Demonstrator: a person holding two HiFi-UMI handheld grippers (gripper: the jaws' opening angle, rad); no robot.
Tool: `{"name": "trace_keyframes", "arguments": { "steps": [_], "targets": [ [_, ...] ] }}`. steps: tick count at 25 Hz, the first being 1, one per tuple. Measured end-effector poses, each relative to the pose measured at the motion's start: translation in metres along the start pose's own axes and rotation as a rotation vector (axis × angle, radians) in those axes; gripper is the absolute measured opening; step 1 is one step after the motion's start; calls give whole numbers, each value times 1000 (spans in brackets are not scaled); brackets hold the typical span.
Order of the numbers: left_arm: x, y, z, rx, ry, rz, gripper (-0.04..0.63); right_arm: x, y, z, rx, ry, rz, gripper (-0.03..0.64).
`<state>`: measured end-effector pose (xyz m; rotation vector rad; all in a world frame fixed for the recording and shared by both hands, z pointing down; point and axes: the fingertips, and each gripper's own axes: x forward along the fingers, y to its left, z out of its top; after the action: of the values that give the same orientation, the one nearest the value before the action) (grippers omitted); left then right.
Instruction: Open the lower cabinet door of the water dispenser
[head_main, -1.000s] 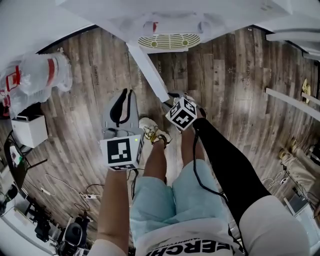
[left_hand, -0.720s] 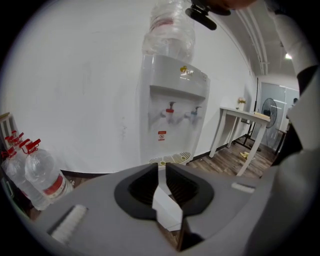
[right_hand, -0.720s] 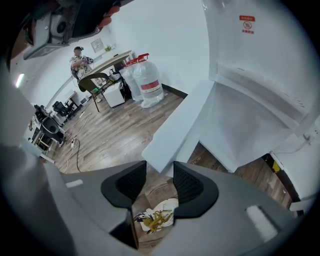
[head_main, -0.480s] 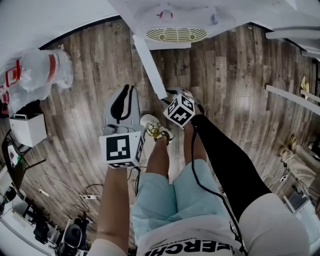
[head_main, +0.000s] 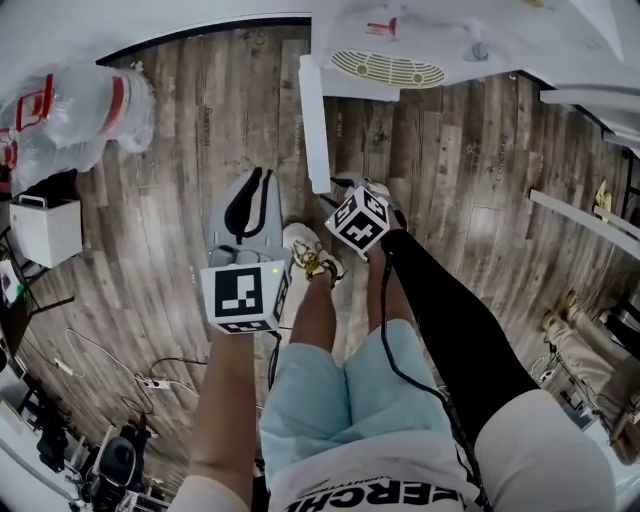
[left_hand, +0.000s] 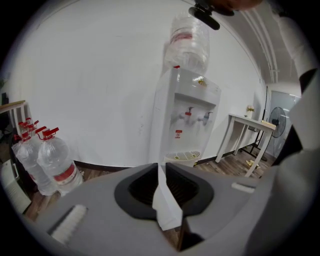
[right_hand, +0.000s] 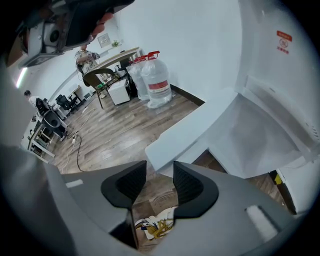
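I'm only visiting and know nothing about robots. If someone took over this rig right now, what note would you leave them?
Left gripper: jaws apart, empty, held back from the water dispenser.
Right gripper: jaws apart, empty, just short of the free edge of the lower cabinet door.
Door: swung wide open, with the inside of the cabinet showing.
Done: the opening looks finished.
Left: probably only drawing the grippers away.
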<state>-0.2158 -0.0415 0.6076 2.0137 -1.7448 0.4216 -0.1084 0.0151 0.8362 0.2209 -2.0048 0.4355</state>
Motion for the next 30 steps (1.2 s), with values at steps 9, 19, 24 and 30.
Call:
{"name": "trace_keyframes", "arguments": {
  "steps": [9, 19, 24, 30],
  "targets": [
    [-24, 41, -10, -43, -20, 64, 75, 16, 21, 26, -74, 14, 17, 169],
    [-38, 80, -18, -72, -29, 113, 75, 34, 36, 53, -143, 36, 49, 169],
    [-41, 96, -29, -91, -19, 151, 75, 42, 43, 68, -193, 9, 56, 169],
    [-42, 120, -39, -121, -5, 202, 75, 51, 48, 83, -275, 20, 83, 169]
  ]
}}
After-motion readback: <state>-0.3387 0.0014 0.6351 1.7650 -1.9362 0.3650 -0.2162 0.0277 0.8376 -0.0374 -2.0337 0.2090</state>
